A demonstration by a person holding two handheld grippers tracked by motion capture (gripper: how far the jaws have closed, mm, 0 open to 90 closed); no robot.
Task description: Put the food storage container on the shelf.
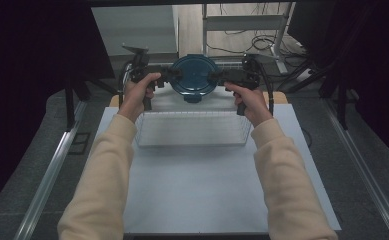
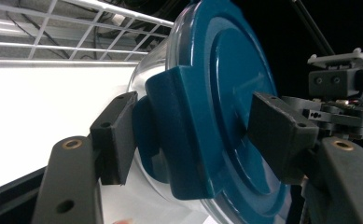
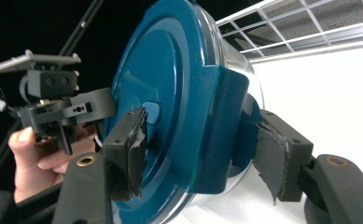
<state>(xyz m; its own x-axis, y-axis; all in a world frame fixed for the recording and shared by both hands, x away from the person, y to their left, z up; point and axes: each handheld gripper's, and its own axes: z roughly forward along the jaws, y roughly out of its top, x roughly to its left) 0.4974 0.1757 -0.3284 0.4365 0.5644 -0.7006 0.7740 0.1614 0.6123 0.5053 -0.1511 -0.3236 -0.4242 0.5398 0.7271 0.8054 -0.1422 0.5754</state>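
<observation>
A clear round container with a blue lid [image 1: 194, 77] is held between the two grippers above the far end of a wire basket [image 1: 192, 131] on the white table [image 1: 207, 190]. The left gripper [image 1: 169, 75] is set about the lid's left latch, its jaws narrow with a small gap visible at one pad [image 2: 116, 135]; the right gripper [image 1: 217, 76] is clamped across the opposite latch. The lid is tilted toward the person, its face upright between both hands, equally near. No writing can be read.
</observation>
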